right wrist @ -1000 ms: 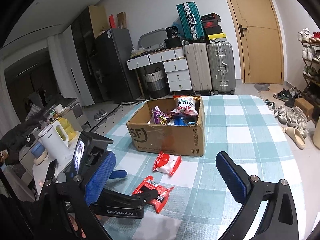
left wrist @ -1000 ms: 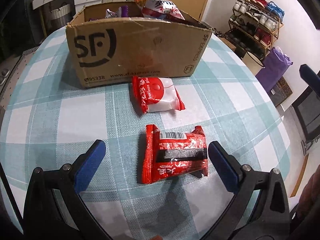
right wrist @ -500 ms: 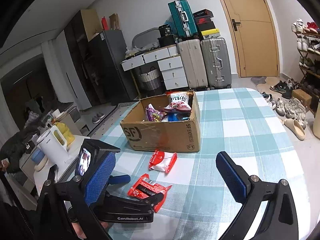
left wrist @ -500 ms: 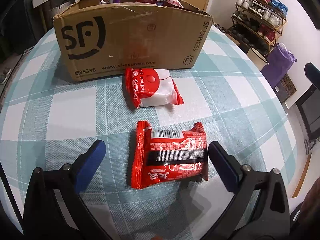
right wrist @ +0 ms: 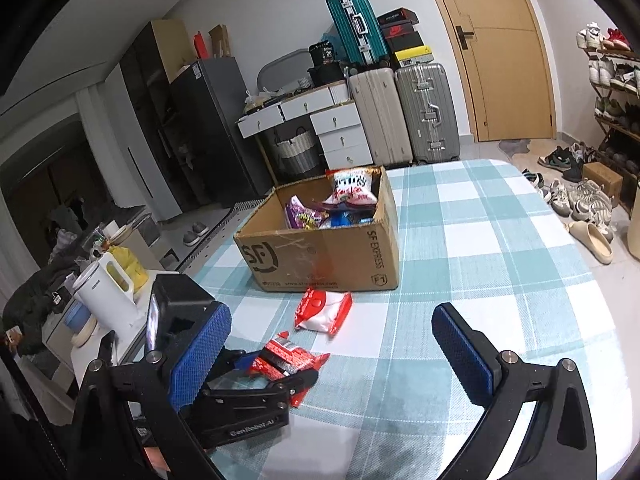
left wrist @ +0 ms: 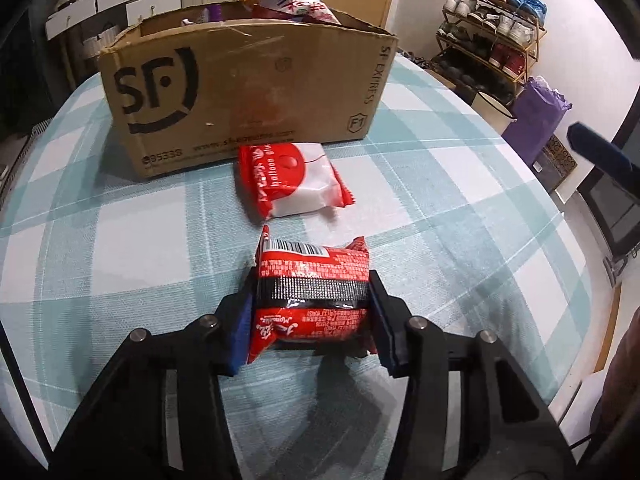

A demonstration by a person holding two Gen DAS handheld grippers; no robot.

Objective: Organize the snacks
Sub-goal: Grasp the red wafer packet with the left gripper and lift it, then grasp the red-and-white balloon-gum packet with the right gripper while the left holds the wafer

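Right wrist view takes in the room first: suitcases (right wrist: 404, 116) stacked by a wooden door (right wrist: 500, 48), white drawers (right wrist: 316, 120), a shoe rack (right wrist: 612, 92) along the wall. Nearer lies the desk (right wrist: 500, 280) under a teal-and-white checked cloth, soft weave that should give some friction but could ruck under a dragged pack. On it stands the open cardboard box (right wrist: 328, 260), already holding several snack bags. Just in front of the box lies a red-and-white pack (left wrist: 292, 178), apart from the rest.

Nearest, the red pack (left wrist: 312, 296) sits on the cloth, pinched across its short width by the left claw (left wrist: 310, 312), whose jaws have just been closing onto it. It looks light, puffy and crinkly; the glossy film is likely slippery, and the contents may crush, so a mid-body hold with modest squeeze suits best. Right claw (right wrist: 328, 356) hangs wide and empty above the desk.
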